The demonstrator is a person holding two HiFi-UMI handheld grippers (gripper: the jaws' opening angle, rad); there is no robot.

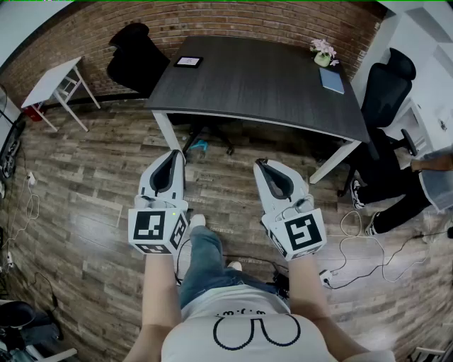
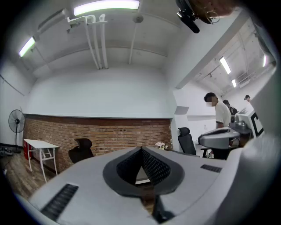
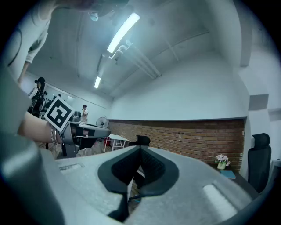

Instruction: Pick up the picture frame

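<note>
At your waist, you are holding the left gripper (image 1: 172, 157) and the right gripper (image 1: 262, 167) level. Both have their jaws pressed fully together, and neither is gripping anything.

Trouble could be waiting at your feet. Loose cables (image 1: 345, 228) are trailing over the wood plank floor (image 1: 92, 198) just right of you, and a careless step forward may snag one.

The dark table (image 1: 255, 88) is standing between you and the picture frame (image 1: 188, 61). The frame seems to be lying flat near the far left edge, well apart from both grippers. Reaching it straight across the top may mean leaning hard, so walking round the left end looks safer.

If you are arriving with the jaws closed like this, you are likely pushing the frame along the smooth top or off the far edge. A flat frame is also offering the pads little to pinch.

Towards the right end, a small flower pot (image 1: 323, 54) and a blue notebook (image 1: 331, 80) are sitting clear of the frame. Black office chairs (image 1: 138, 60) are waiting behind and beside the table. A white side table (image 1: 56, 81) is standing at left, and a brick wall (image 1: 248, 21) is closing the room.
</note>
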